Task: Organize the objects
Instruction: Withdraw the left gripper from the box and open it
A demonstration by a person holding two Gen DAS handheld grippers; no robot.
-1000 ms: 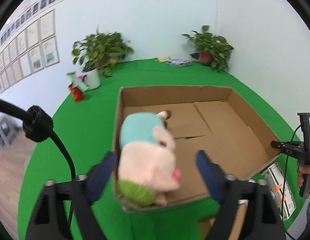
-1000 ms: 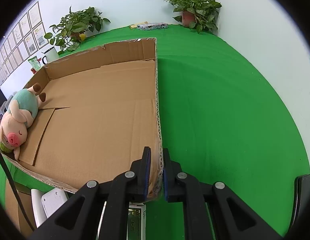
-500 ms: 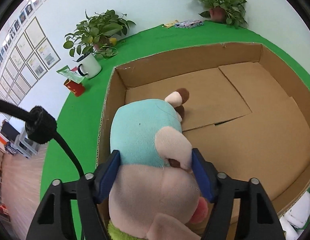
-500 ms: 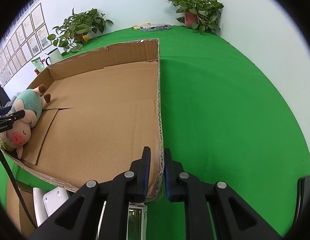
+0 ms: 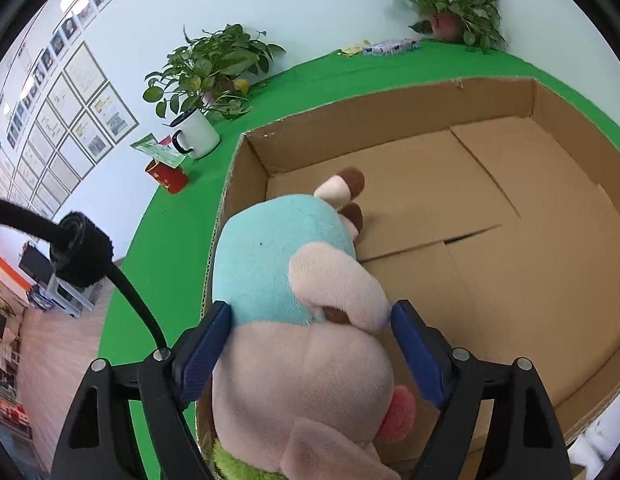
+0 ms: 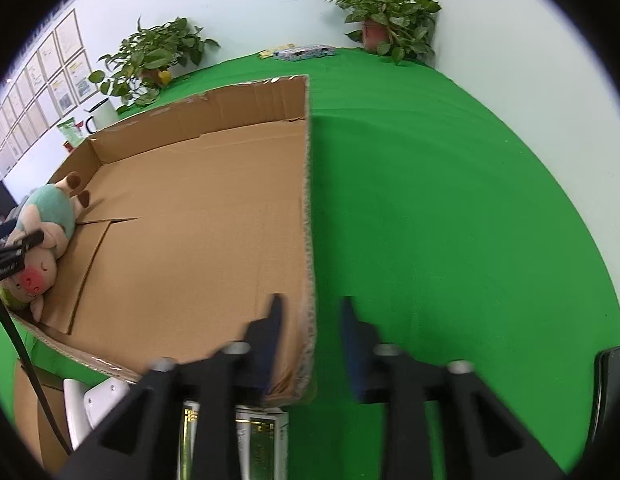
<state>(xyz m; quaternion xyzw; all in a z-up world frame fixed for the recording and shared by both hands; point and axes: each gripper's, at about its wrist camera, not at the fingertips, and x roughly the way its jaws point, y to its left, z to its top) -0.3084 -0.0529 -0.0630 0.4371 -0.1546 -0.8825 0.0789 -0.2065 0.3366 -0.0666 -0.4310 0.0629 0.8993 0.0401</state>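
One fuzzy plush pig [image 5: 301, 320], corrugated box [image 5: 510, 240]

The left gripper [image 5: 310, 344] straddles the plush pig [image 5: 293, 320], blue pads against its sides, at the cardboard box's [image 5: 390, 128] near-left corner. A white mug [image 5: 195, 134] stands toward eleven o'clock.

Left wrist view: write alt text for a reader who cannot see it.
A plush pig lies between the left gripper's blue fingers, against the near left wall of an open cardboard box on a green table. Behind stand a white mug, a red cup and two potted plants.
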